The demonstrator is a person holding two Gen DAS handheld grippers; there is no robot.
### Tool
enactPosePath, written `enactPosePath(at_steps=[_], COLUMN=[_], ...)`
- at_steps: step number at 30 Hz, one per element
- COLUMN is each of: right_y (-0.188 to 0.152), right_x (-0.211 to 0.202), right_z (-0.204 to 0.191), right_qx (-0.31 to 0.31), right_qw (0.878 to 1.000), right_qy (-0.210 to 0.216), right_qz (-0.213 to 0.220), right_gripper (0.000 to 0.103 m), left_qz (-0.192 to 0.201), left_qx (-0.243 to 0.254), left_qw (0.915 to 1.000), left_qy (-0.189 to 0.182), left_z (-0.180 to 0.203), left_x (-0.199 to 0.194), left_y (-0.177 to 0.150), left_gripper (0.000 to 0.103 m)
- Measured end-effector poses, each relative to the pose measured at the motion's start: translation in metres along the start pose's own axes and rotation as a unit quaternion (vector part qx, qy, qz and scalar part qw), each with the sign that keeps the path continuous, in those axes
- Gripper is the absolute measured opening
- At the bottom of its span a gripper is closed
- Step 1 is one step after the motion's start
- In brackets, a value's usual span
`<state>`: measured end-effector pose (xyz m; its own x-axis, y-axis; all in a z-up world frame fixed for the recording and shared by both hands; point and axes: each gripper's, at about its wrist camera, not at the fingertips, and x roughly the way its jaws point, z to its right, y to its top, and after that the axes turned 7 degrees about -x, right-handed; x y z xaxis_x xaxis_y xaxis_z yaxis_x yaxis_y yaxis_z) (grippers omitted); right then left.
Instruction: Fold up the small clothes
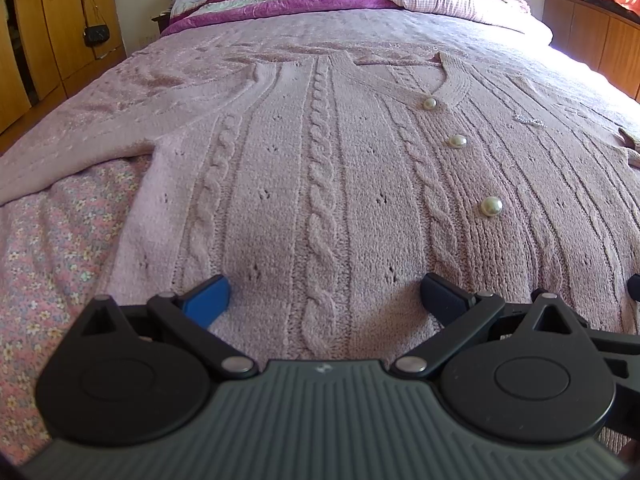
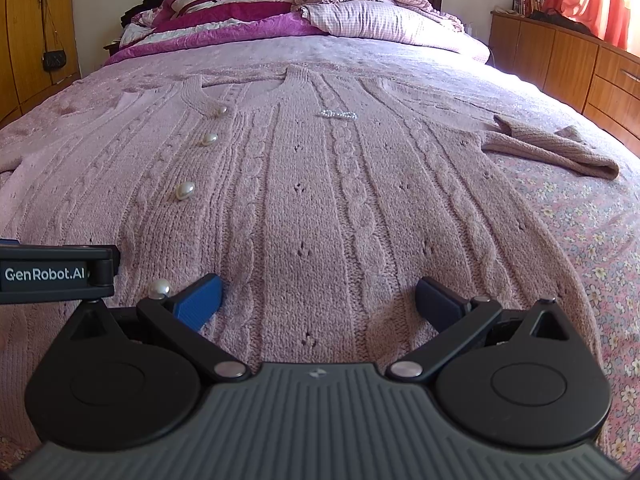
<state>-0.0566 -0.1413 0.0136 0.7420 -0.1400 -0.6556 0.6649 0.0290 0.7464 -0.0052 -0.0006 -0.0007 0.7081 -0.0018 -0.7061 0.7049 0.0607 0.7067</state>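
A pink cable-knit cardigan [image 1: 320,168] with pearl buttons [image 1: 491,206] lies flat and face up on the bed, hem toward me; it also shows in the right wrist view [image 2: 312,200]. My left gripper [image 1: 324,300] is open, its blue fingers [image 1: 208,302] low over the hem on the cardigan's left half, holding nothing. My right gripper [image 2: 318,300] is open over the hem on the right half, empty. The right sleeve [image 2: 552,148] lies folded out to the right. The left gripper's body [image 2: 52,274] shows at the left edge of the right wrist view.
The bed has a floral sheet [image 1: 48,264] and a pink blanket [image 2: 360,56]. Pillows and a purple quilt [image 2: 248,24] are piled at the headboard. A wooden wardrobe [image 1: 48,28] stands left; low wooden cabinets [image 2: 576,64] stand right.
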Motion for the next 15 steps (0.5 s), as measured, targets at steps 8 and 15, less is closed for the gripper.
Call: enactPosePath(at_steps=[8,15], right_y=[-0.0009,-0.0011], right_x=[-0.0002,-0.0006], right_z=[-0.0007,-0.0008], right_qx=[-0.001,-0.001], right_qw=[1.0,1.0], right_qy=[-0.001,-0.001], right_qz=[0.001,0.001], right_gripper=[0.103,0.103], left_qz=[0.0,-0.002], left_qx=[0.0,0.001], left_qw=[1.0,1.0], left_qy=[0.0,0.001], left_z=[0.0001,0.0005], left_x=[0.0003,0.0006], left_y=[-0.0001,0.0], left_gripper=[0.103,0.103])
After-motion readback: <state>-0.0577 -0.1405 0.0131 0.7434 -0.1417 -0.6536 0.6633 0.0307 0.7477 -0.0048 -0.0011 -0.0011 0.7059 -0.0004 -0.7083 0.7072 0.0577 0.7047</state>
